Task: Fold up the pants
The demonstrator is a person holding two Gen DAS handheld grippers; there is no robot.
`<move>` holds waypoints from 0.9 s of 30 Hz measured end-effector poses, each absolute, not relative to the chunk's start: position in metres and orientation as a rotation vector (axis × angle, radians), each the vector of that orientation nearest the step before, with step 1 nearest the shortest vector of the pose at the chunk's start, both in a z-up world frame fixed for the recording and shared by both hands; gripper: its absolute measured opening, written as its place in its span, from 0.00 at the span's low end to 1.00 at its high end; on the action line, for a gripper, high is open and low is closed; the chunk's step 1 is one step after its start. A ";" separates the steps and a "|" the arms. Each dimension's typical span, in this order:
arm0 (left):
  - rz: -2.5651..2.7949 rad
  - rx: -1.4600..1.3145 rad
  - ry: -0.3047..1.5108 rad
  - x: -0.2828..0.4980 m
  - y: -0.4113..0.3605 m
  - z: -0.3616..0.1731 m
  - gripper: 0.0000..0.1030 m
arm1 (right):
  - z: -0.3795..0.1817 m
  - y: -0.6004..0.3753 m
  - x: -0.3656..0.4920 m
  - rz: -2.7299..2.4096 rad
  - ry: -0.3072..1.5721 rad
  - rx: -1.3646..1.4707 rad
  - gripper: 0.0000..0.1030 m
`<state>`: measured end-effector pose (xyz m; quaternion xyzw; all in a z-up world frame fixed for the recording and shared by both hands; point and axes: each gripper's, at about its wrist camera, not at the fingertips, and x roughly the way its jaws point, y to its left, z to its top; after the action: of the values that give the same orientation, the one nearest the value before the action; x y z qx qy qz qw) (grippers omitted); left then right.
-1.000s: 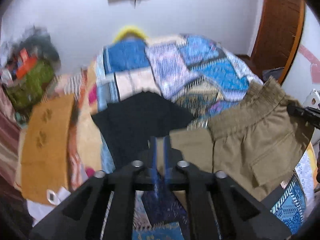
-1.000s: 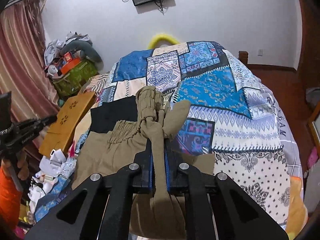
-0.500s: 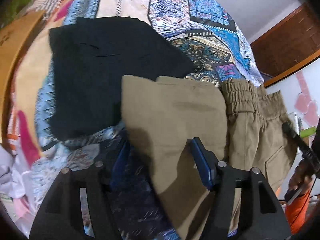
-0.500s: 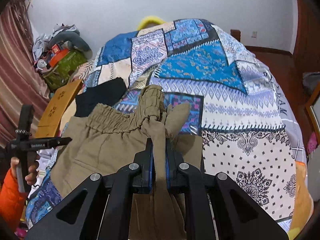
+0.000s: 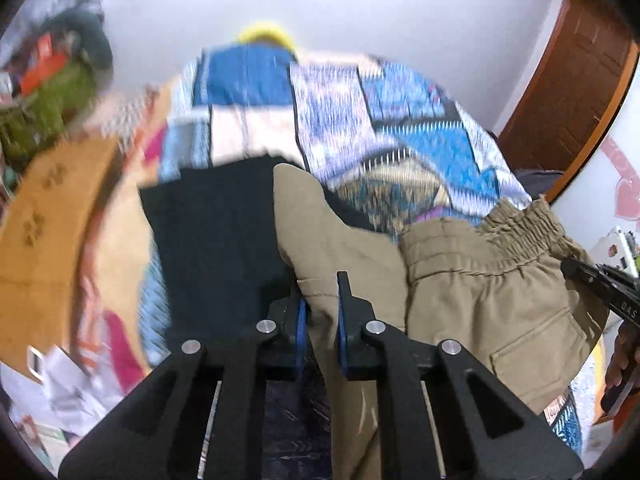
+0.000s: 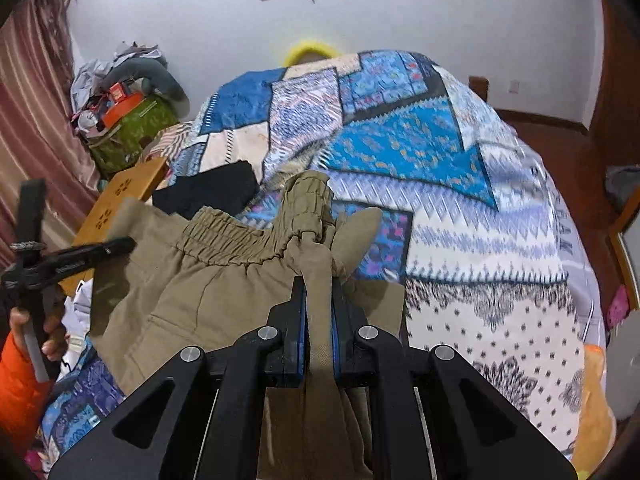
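Observation:
The khaki pants [image 5: 480, 292] lie on the patchwork bed, elastic waistband toward the right in the left wrist view. My left gripper [image 5: 322, 312] is shut on the pants' leg end, which sticks up between its blue pads. In the right wrist view the pants [image 6: 192, 280] spread to the left. My right gripper [image 6: 319, 300] is shut on a bunched fold of the waistband, held just above the quilt. The left gripper also shows in the right wrist view [image 6: 72, 260], at the far left beside the fabric.
A black garment [image 5: 216, 232] lies on the quilt [image 6: 440, 168] left of the pants. A wooden board [image 5: 44, 232] and clutter sit off the bed's left side. A green bag [image 6: 128, 128] with piled items stands by the wall. A wooden door [image 5: 568, 92] is at right.
The left gripper was shut, opened over the folded leg half a second ago, and is now shut on the leg end and lifted. The right gripper kept its hold on the waistband.

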<state>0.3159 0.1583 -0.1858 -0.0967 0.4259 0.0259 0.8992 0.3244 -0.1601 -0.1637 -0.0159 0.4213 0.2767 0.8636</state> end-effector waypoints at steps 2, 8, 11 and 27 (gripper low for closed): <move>0.075 -0.161 0.828 0.314 0.165 -0.169 0.11 | -0.158 -0.149 0.328 0.585 0.859 -0.039 0.08; 0.167 -0.159 0.772 0.323 0.213 -0.147 0.11 | -0.140 -0.094 0.345 0.650 0.786 -0.047 0.08; 0.163 -0.251 0.767 0.331 0.250 -0.146 0.11 | -0.137 -0.065 0.359 0.682 0.768 -0.050 0.08; 0.196 -0.451 0.972 0.394 0.356 -0.262 0.11 | -0.191 0.051 0.423 0.729 0.828 -0.208 0.08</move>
<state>0.3936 0.3563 -0.2623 -0.2145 0.4623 0.0931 0.8553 0.4233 0.0506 -0.1909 -0.0988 0.3925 0.3457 0.8466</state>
